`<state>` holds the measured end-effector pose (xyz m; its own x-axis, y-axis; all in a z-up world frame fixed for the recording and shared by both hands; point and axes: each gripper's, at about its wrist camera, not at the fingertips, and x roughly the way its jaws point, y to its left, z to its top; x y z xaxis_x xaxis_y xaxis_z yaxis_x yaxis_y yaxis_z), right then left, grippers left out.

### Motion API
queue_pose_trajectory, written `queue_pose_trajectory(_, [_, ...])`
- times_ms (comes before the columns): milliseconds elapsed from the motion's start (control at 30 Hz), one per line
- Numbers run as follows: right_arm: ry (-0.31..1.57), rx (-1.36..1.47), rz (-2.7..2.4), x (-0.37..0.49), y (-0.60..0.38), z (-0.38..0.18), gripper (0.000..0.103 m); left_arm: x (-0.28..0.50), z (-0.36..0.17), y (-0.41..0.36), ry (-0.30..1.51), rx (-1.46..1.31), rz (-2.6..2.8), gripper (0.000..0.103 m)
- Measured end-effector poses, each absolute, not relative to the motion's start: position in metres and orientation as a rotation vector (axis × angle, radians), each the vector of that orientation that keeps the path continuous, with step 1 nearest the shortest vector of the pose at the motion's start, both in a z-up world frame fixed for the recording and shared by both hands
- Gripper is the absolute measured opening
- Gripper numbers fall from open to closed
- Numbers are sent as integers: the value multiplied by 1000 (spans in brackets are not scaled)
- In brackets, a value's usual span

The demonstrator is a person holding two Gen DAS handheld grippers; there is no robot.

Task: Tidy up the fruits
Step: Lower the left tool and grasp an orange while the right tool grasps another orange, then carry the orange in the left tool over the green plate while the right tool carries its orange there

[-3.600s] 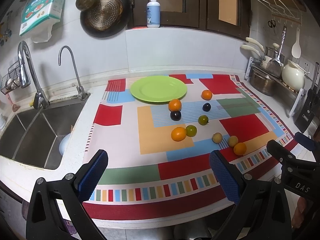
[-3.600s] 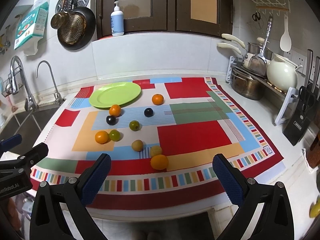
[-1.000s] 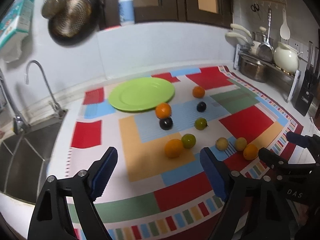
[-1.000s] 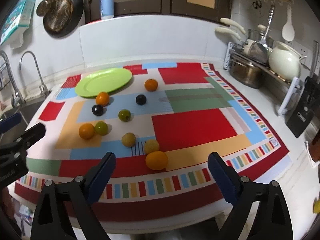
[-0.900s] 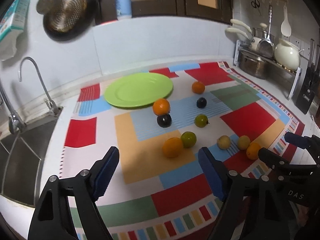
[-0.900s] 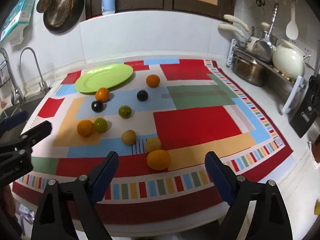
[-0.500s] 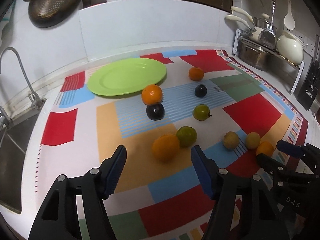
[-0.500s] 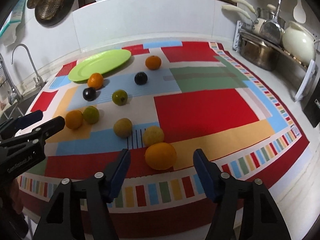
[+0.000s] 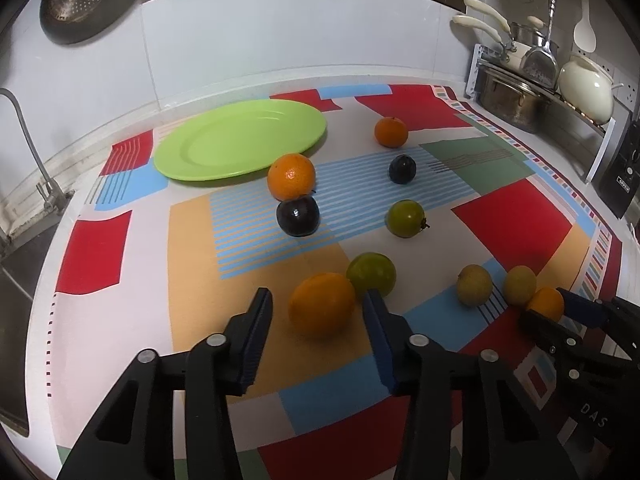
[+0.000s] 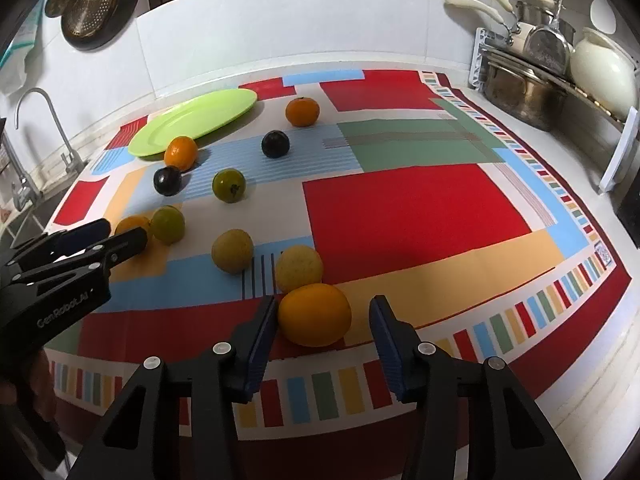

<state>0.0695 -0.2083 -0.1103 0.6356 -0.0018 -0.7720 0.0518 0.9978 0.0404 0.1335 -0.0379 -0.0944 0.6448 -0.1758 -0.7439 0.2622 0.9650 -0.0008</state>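
Several fruits lie on a colourful patchwork mat (image 9: pixel 512 216), with a green plate (image 9: pixel 240 140) at the back. My left gripper (image 9: pixel 318 312) is open, its jaws on either side of an orange (image 9: pixel 322 305) that touches a green fruit (image 9: pixel 371 274). My right gripper (image 10: pixel 322 318) is open around another orange (image 10: pixel 315 314) at the mat's front, with a yellow fruit (image 10: pixel 299 268) just behind. Neither orange is gripped. Each gripper shows in the other's view, the right one (image 9: pixel 560 312) and the left one (image 10: pixel 116 236).
More fruits lie between: oranges (image 9: pixel 291 176) (image 9: pixel 391 132), dark plums (image 9: pixel 298 215) (image 9: pixel 402 169), a green fruit (image 9: pixel 405 218), yellow fruits (image 9: pixel 474 285) (image 9: pixel 519 285). A sink tap (image 10: pixel 60 136) stands left. A pot rack (image 10: pixel 528 88) and knife block (image 9: pixel 624 172) stand right.
Both grippers have moved forward and down to the mat and narrowed. Each now has an orange between its jaws.
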Motion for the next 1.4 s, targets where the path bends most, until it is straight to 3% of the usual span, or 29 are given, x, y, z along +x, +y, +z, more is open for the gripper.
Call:
queue_pose_trajectory(200, [885,57,-18,71,-207,-112,38,138,-98,-37,849,94,-257,38])
queue_pose_trajectory(700, [859,49,-17,67,-210,-101,37,128,-89,-36,841,82,-276,36])
queue_pose_trajectory(1400, [725,1,148,75,-177,-36,37,105,-21,-7,711,62,-256,36])
